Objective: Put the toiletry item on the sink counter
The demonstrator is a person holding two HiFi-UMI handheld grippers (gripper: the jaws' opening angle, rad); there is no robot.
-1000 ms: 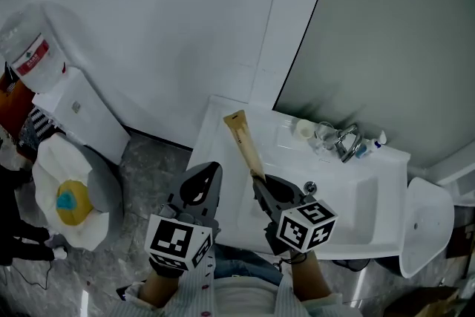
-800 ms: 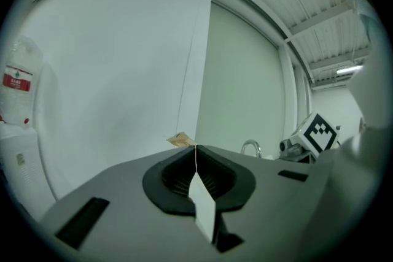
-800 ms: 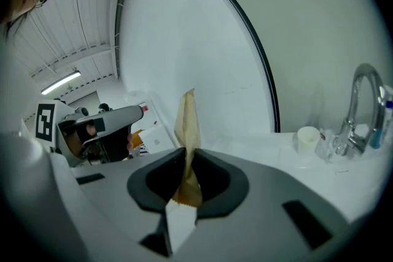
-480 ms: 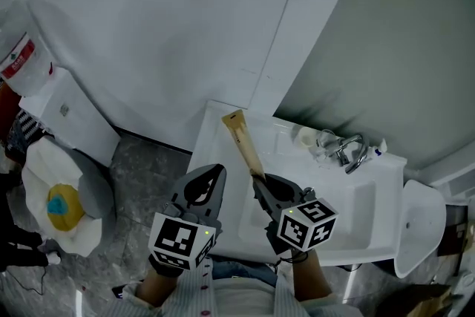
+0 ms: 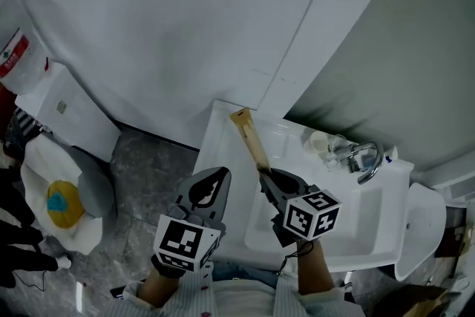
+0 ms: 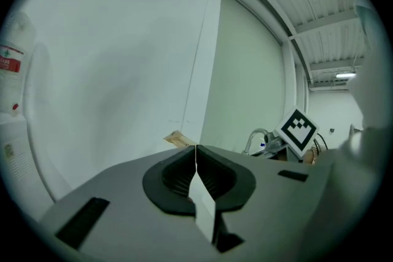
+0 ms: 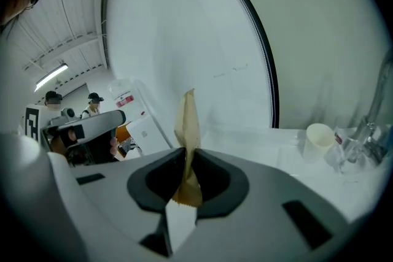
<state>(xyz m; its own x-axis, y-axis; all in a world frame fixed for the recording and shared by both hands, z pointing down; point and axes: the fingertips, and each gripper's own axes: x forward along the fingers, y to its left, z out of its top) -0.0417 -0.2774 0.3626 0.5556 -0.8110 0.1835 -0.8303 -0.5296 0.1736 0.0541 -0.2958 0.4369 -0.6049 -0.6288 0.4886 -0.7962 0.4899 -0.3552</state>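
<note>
The toiletry item is a long flat brown paper packet [image 5: 251, 137]. My right gripper [image 5: 269, 178] is shut on its near end, and the far end reaches over the back left corner of the white sink counter [image 5: 220, 152]. In the right gripper view the packet [image 7: 188, 123] stands up between the pads. My left gripper [image 5: 211, 185] hovers off the counter's left edge, above the floor. Its jaws are shut with nothing between them [image 6: 196, 156]. The left gripper view catches the packet's tip [image 6: 178, 139] beyond the jaws.
A faucet [image 5: 365, 159], a white cup [image 5: 319, 141] and small clear items stand along the counter's back right. The basin [image 5: 356, 211] lies right of my right gripper. A toilet tank [image 5: 70, 111] and a white seat with a yellow-blue object [image 5: 63, 203] are at left, a white bin [image 5: 424, 223] at right.
Both grippers and the packet have drifted slightly right and up in the view as the head camera shifted. The grip on the packet is unchanged.
</note>
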